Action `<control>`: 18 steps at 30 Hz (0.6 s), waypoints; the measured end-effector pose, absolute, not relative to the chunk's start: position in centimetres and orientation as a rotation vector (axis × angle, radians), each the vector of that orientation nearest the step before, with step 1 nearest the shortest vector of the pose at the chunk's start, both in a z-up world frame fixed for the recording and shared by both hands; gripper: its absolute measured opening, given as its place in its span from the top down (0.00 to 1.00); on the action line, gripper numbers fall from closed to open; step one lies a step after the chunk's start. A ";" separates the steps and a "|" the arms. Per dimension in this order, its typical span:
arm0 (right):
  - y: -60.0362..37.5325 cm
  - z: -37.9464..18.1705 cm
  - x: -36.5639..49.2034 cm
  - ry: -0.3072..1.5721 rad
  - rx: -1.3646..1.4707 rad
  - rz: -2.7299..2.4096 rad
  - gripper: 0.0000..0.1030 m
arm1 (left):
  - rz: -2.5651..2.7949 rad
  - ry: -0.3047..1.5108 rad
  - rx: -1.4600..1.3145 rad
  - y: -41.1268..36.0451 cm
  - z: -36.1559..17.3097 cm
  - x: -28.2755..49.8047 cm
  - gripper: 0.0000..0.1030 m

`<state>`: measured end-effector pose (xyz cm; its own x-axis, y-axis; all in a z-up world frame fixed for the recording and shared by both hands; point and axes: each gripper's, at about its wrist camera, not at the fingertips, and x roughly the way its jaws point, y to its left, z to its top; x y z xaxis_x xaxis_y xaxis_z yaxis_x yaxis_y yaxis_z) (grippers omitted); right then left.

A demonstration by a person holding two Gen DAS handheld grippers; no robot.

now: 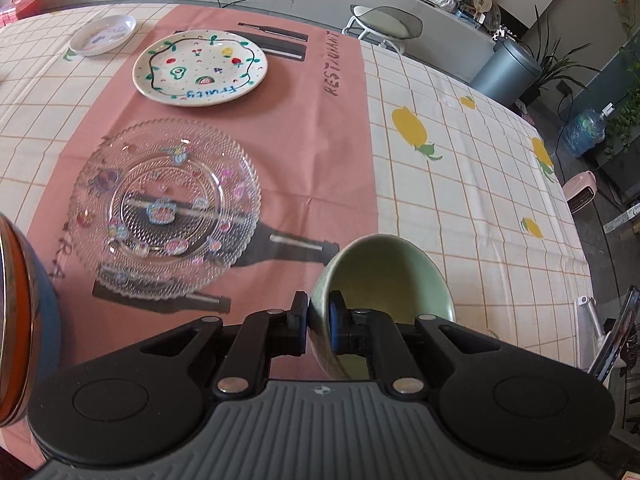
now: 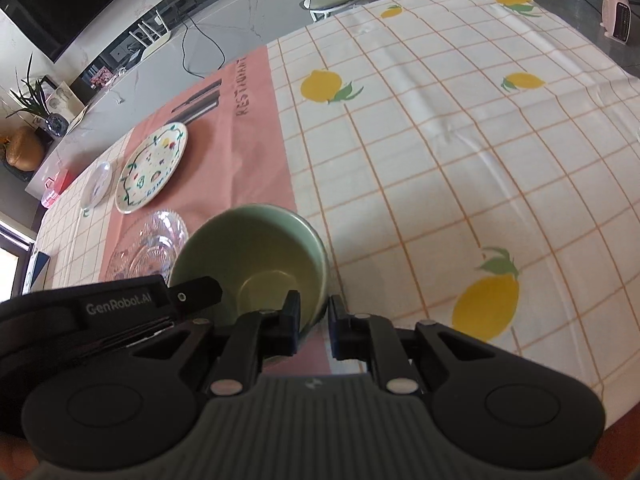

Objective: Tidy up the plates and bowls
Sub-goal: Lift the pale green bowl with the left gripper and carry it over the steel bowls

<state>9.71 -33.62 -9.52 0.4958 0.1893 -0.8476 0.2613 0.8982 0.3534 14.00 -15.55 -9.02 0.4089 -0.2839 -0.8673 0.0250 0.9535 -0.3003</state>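
Note:
My left gripper (image 1: 319, 322) is shut on the near rim of a pale green bowl (image 1: 384, 276), one finger inside and one outside. In the right wrist view the same green bowl (image 2: 256, 264) sits just ahead, and my right gripper (image 2: 315, 322) straddles its right rim with a narrow gap on the outer side. The left gripper's body (image 2: 120, 312) shows at the bowl's left. A clear glass plate (image 1: 164, 206) lies left of the bowl. A white fruit-painted plate (image 1: 200, 68) lies beyond it. A small white dish (image 1: 103, 34) is at the far left.
An orange and blue rounded object (image 1: 16, 320) is at the left edge. The table wears a checked lemon cloth (image 1: 460, 184) with a pink runner (image 1: 320, 128). A stool (image 1: 384, 24) stands past the far edge, a grey bin (image 1: 508, 70) and heater (image 2: 618, 14) on the floor.

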 end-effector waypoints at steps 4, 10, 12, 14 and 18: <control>-33.3 -9.6 8.5 1.083 0.478 -0.046 0.88 | -0.199 1.163 -0.263 -15.1 -9.7 13.0 0.89; -33.4 -9.8 8.2 1.098 0.481 -0.043 0.88 | -0.201 1.191 -0.268 -14.8 -10.0 13.2 0.91; -33.3 -9.7 8.5 1.109 0.475 -0.038 0.87 | -0.197 1.206 -0.267 -14.8 -10.1 13.5 0.91; -33.4 -9.7 8.7 1.120 0.488 -0.032 0.82 | -0.192 1.213 -0.246 -14.9 -10.3 13.8 0.90; -33.4 -9.8 9.1 1.128 0.485 -0.042 0.81 | -0.206 1.219 -0.236 -15.0 -10.4 13.8 0.89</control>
<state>9.11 -33.43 -9.85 0.4395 0.2086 -0.8737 0.2730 0.8956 0.3512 13.76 -15.03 -10.44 0.3319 -0.2814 -0.9004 0.0303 0.9571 -0.2880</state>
